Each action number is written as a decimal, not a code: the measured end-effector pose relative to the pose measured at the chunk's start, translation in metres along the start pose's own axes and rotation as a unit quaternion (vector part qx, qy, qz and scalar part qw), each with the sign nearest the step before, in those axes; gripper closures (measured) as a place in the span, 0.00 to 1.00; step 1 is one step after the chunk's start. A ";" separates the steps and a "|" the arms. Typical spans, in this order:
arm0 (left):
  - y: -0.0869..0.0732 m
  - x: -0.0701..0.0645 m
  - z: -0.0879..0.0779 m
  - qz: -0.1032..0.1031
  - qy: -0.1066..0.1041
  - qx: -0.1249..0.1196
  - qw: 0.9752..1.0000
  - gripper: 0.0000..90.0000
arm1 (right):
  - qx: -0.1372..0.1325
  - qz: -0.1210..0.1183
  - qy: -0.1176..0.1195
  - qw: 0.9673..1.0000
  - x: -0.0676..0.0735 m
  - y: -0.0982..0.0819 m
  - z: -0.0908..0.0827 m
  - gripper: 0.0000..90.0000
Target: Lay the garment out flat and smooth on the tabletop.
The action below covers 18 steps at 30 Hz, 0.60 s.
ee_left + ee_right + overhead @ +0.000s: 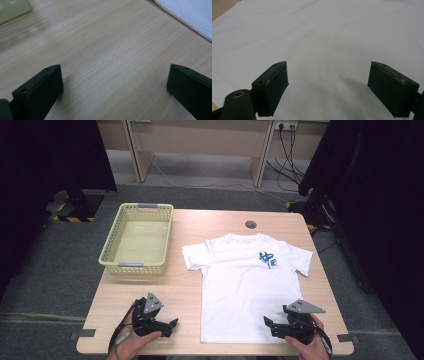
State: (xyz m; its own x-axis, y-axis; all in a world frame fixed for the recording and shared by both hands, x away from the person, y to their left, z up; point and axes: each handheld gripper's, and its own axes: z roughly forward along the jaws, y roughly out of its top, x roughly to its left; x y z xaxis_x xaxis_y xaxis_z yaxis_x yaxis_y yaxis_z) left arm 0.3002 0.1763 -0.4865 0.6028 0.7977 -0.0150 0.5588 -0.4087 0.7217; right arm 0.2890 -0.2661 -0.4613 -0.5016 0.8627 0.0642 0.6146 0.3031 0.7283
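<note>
A white T-shirt point(245, 280) with a blue print on the chest lies flat on the wooden table point(185, 290), collar toward the far edge. My left gripper point(172, 324) rests open on bare wood near the front edge, left of the shirt's hem. In the left gripper view its jaws stand wide apart over the table point(107, 57), with the shirt's edge point(190, 15) at the upper right. My right gripper point(267, 324) is open over the shirt's lower right part. In the right gripper view the white cloth point(327, 42) spreads under its empty gripper point(328, 80).
A pale yellow plastic basket point(120, 257) with nothing in it stands at the table's far left; its corner point(12, 8) shows in the left gripper view. A round cable hole point(251, 224) sits near the far edge. Dark curtains flank the table; cables hang behind.
</note>
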 end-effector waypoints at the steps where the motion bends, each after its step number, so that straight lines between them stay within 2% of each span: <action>1: 0.000 0.000 0.000 0.000 0.000 0.000 1.000 0.00 | 0.001 -0.001 -0.003 1.000 0.000 -0.001 -0.001 0.19; 4: 0.000 0.000 0.000 0.000 0.000 0.000 1.000 0.00 | 0.003 0.001 -0.012 1.000 0.000 -0.006 -0.003 0.19; 18: 0.000 0.000 0.000 0.000 0.000 0.000 1.000 0.00 | -0.011 0.016 -0.015 1.000 -0.002 -0.028 -0.021 0.19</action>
State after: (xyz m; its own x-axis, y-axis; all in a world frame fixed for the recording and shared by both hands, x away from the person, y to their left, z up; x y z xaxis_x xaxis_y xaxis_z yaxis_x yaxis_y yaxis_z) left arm 0.3002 0.1763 -0.4864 0.6029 0.7977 -0.0148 0.5588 -0.4090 0.7215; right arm 0.2598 -0.2844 -0.4680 -0.4641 0.8833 0.0671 0.6162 0.2675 0.7407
